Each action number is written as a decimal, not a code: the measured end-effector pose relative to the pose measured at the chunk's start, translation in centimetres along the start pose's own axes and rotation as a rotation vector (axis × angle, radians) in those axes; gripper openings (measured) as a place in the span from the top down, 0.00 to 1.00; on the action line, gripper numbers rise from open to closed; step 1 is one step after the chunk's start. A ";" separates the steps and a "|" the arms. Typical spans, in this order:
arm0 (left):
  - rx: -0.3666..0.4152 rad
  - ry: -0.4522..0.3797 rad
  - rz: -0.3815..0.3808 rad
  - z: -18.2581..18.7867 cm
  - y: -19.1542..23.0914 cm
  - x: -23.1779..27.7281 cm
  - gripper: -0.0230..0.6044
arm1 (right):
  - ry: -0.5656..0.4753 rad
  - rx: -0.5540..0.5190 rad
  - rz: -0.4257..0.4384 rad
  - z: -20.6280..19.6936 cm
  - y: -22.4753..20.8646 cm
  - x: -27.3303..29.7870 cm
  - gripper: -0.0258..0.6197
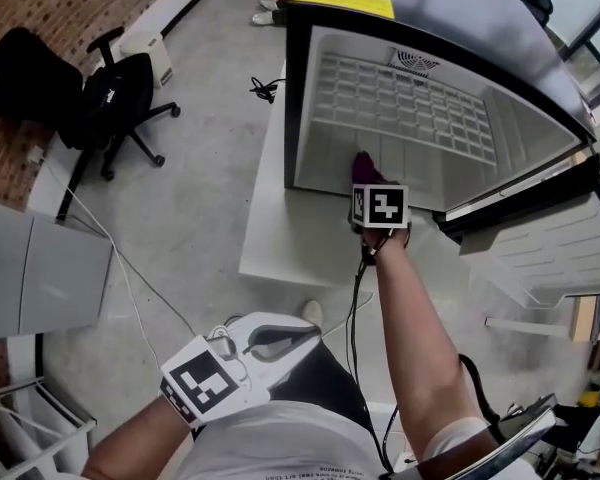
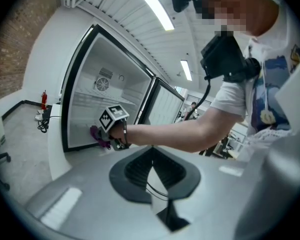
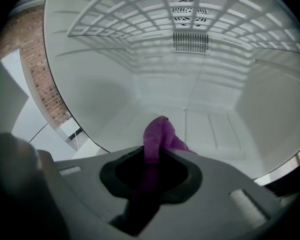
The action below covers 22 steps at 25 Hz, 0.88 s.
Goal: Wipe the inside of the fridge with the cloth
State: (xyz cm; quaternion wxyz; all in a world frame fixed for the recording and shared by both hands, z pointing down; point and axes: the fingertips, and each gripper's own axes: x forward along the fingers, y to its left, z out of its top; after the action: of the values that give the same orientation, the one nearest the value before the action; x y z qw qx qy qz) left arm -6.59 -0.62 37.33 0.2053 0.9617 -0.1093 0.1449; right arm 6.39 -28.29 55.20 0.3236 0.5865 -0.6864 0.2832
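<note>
Right arm stretched up to frame centre, right gripper (image 1: pixel 368 190) clamped on purple cloth (image 1: pixel 364 166); left gripper (image 1: pixel 302 336) closed, empty, lower left.

cloth (image 1: pixel 364 167) mostly hidden behind right gripper (image 1: pixel 366 190), fridge door (image 1: pixel 555 251) cut off at right edge

The purple cloth (image 3: pixel 159 136), crumpled and clamped in the right hand-held gripper (image 3: pixel 152 164), is low at the front inside the open, white-walled fridge (image 1: pixel 400 103).
</note>
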 end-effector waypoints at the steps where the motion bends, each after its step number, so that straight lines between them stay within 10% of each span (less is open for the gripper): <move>1: -0.013 -0.003 0.014 0.0 0.1 -0.4 0.96 | -0.001 -0.003 0.013 0.2 0.8 0.2 0.85; 22: -0.026 -0.022 0.082 -2.1 0.1 -5.1 0.96 | -0.044 -0.018 0.177 2.0 10.3 0.4 0.85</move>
State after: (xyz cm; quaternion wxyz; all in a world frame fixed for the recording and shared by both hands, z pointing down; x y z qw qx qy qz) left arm -11.87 0.92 37.60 0.2103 0.9553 -0.1528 0.1412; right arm -4.06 -28.49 54.20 0.2875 0.5266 -0.7450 0.2916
